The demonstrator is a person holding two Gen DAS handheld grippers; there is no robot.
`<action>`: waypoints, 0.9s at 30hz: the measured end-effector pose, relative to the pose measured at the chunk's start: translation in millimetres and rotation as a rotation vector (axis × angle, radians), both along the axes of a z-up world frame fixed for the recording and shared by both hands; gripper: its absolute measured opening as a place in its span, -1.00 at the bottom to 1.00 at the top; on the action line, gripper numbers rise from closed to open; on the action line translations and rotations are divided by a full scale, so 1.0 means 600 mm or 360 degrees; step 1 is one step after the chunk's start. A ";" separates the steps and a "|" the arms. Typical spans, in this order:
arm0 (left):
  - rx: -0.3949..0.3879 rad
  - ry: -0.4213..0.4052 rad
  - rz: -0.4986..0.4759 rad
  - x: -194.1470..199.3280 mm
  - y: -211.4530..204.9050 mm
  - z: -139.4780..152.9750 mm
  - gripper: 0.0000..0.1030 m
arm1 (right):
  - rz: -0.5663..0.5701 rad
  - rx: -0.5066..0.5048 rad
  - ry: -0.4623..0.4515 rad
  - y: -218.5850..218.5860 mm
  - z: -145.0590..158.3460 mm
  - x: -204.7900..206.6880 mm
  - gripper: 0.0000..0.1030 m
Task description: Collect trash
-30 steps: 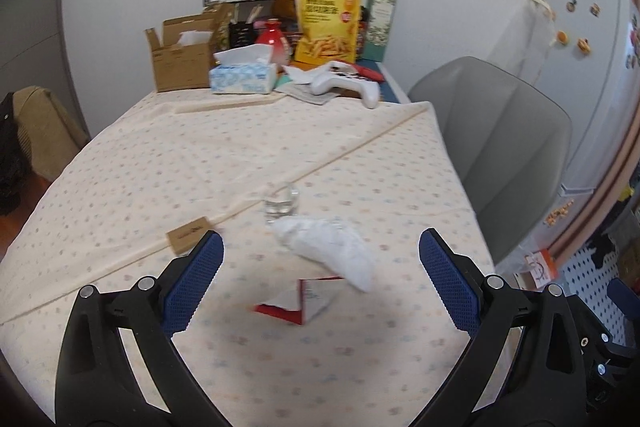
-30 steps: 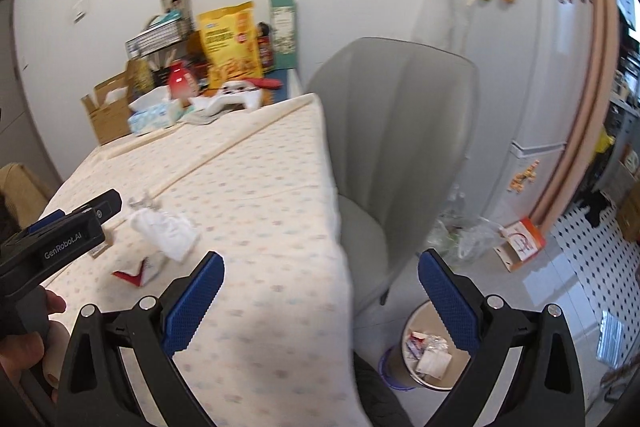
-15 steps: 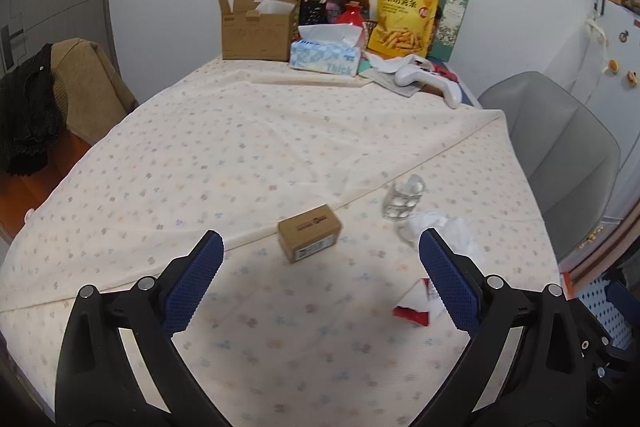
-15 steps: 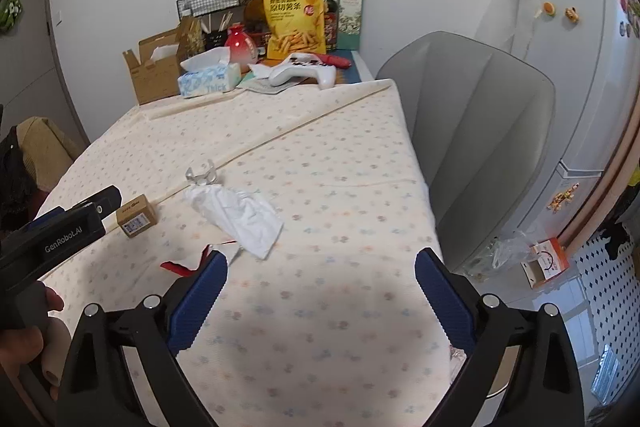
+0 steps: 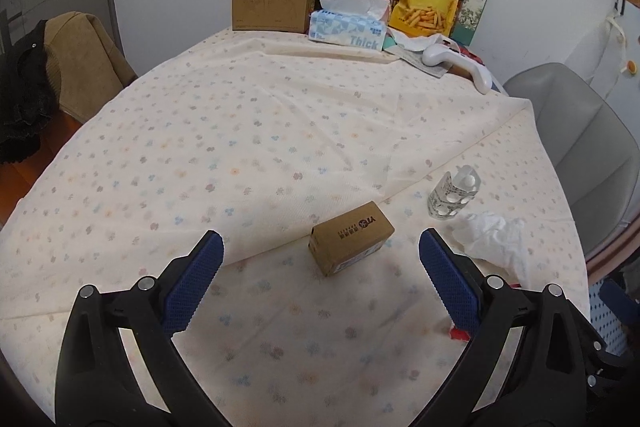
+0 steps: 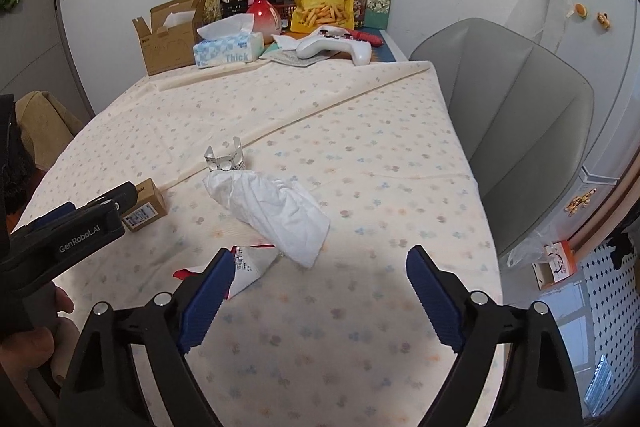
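Left gripper [image 5: 320,275]: jaws spread wide, holding nothing; it hovers over the near part of the table, aimed at the small cardboard box.
Right gripper [image 6: 316,291]: jaws spread wide, holding nothing; it hovers above the near table edge, with the tissue and wrapper just ahead of its left finger.
Small cardboard box [image 5: 351,238]: lies flat on the tablecloth, between the left gripper's fingers in that view and apart from both; printed label on its near end.
Crumpled tissue [image 6: 272,213]: white, lies on the tablecloth right of the box, one end touching the blister pack.
Blister pack [image 6: 226,158]: clear, bent, with a foil back; rests on the cloth at the far end of the tissue, near a fold line.
Red-and-white wrapper [image 6: 250,269]: lies flat at the near side of the tissue, partly hidden behind the right gripper's left finger.
Table [image 5: 240,131]: covered by a cream cloth with a small flower print.
Far table end: open carton [image 5: 272,1], tissue box [image 5: 348,29], yellow snack bag [image 5: 430,1], white game controller [image 5: 456,61].
Gray chair [image 6: 516,131]: stands at the table's right side.
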State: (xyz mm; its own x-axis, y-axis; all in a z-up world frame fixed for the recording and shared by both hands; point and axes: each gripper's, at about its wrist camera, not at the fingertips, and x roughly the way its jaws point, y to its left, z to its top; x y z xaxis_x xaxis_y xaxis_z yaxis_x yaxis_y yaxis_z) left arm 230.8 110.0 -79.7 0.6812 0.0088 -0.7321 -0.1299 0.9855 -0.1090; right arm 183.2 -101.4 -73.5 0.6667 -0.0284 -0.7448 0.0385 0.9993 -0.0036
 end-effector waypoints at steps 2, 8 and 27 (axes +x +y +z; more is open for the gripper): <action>0.0006 0.0014 -0.0005 0.010 -0.002 -0.006 0.89 | 0.0009 0.0002 0.0029 0.004 -0.009 0.015 0.55; 0.0034 0.0074 -0.0010 0.041 -0.011 -0.030 0.79 | 0.0031 -0.0015 0.0067 0.017 -0.028 0.048 0.50; 0.0010 0.0036 -0.0005 0.038 -0.019 -0.018 -0.01 | 0.0058 0.0062 0.0092 0.005 -0.035 0.067 -0.75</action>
